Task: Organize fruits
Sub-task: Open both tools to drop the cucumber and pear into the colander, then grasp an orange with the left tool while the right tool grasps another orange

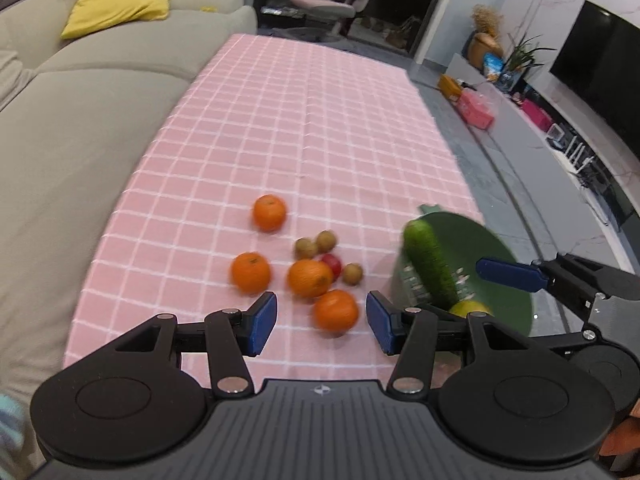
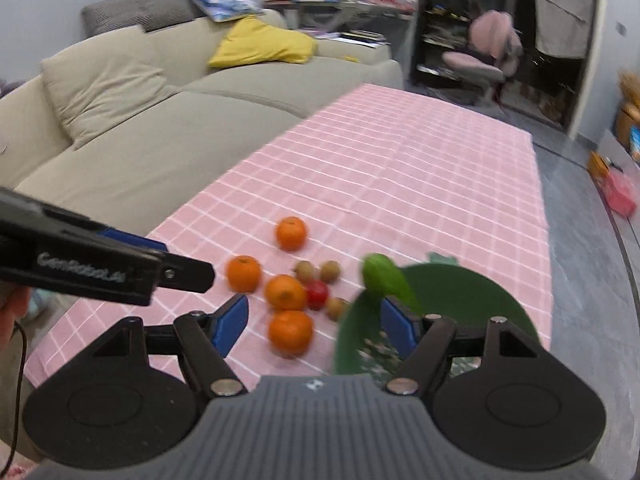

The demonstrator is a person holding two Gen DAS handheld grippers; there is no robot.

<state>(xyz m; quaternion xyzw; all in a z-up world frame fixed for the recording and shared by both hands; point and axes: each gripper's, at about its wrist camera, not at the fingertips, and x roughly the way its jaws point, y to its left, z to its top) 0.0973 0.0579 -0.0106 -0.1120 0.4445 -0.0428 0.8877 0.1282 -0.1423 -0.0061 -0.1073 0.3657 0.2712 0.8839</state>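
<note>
Several oranges lie on the pink checked tablecloth [image 1: 304, 120], the nearest orange [image 1: 335, 312] between my left gripper's open jaws. My left gripper [image 1: 322, 322] is open and empty just above it. A red fruit [image 1: 333, 265] and three small brown fruits [image 1: 306, 248] lie among them. A green bowl [image 1: 500, 280] at the right holds a cucumber [image 1: 430, 264] leaning on its rim and a yellow fruit [image 1: 468, 308]. My right gripper [image 2: 314, 326] is open and empty, above the nearest orange [image 2: 290, 332] and the bowl's [image 2: 472, 292] left rim.
A beige sofa [image 1: 80, 128] runs along the table's left side. The right table edge drops to a grey floor [image 1: 500, 168] with boxes and a TV stand. The far half of the cloth [image 2: 400, 152] is bare.
</note>
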